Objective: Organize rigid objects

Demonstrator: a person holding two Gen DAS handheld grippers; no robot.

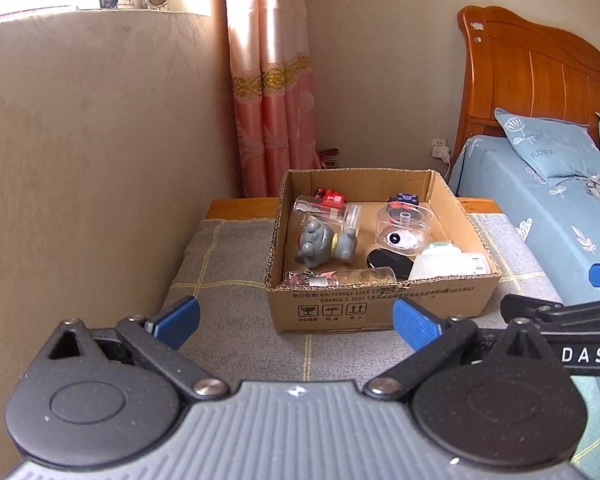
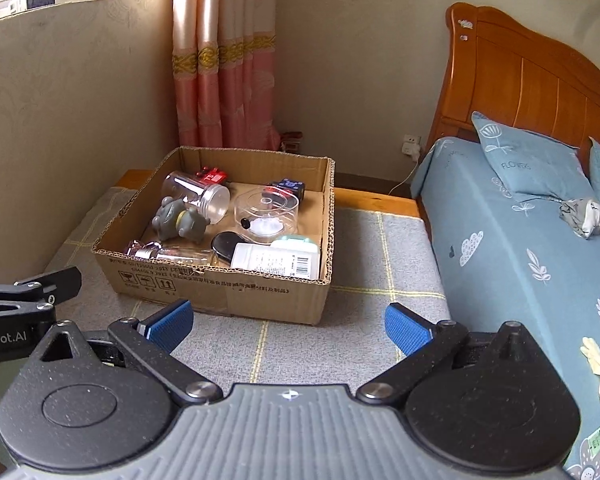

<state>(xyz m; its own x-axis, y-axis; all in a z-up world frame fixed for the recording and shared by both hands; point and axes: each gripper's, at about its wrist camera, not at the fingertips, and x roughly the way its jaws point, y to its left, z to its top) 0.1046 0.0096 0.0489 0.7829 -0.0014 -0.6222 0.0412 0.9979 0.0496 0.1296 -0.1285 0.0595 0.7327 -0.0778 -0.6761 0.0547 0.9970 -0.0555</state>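
An open cardboard box point(image 1: 376, 304) point(image 2: 228, 292) stands on a grey checked mat. Inside lie a grey animal figure point(image 1: 318, 242) point(image 2: 178, 222), a clear jar on its side point(image 1: 324, 212) point(image 2: 198, 194), a round clear container point(image 1: 404, 226) point(image 2: 268, 212), a black disc point(image 1: 388, 260) point(image 2: 226, 244), a white bottle point(image 1: 448, 264) point(image 2: 278, 260), a small glass bottle point(image 1: 340, 278) point(image 2: 172, 255), and red and dark blue toys at the back. My left gripper point(image 1: 296, 322) is open and empty in front of the box. My right gripper point(image 2: 288, 322) is open and empty, near the box's front right corner.
A bed with blue sheet point(image 2: 520, 248) and wooden headboard point(image 2: 532, 80) lies to the right, with pillows and crumpled cloth on it. A wall is at the left, a pink curtain point(image 1: 272, 92) behind the box. The mat point(image 2: 380, 248) lies on a wooden bench.
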